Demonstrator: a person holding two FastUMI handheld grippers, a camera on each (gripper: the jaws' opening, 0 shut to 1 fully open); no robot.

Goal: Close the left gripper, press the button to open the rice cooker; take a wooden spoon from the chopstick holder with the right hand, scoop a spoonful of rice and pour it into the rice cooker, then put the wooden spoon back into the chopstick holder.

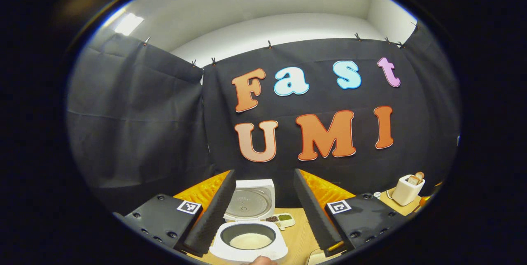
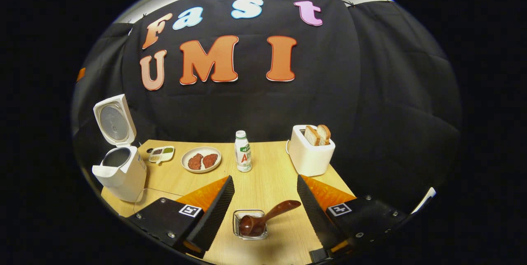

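Table of pale wood fills the lower middle of the right gripper view. Rice cooker stands at its left edge, lid up; in the left gripper view it sits bottom centre with rice inside. Both the left gripper and right gripper are spread wide, holding nothing. The wooden spoon rests in the chopstick holder, bottom centre.

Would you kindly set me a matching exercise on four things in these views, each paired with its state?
Things:
1. rice cooker
2. wooden spoon
3. toaster
4. plate

States:
A. holds two slices of bread
B. lid up, rice inside
C. carries two reddish pieces of food
D. lies in a wire holder between the right gripper's open jaws

Pairs: 1-B, 2-D, 3-A, 4-C
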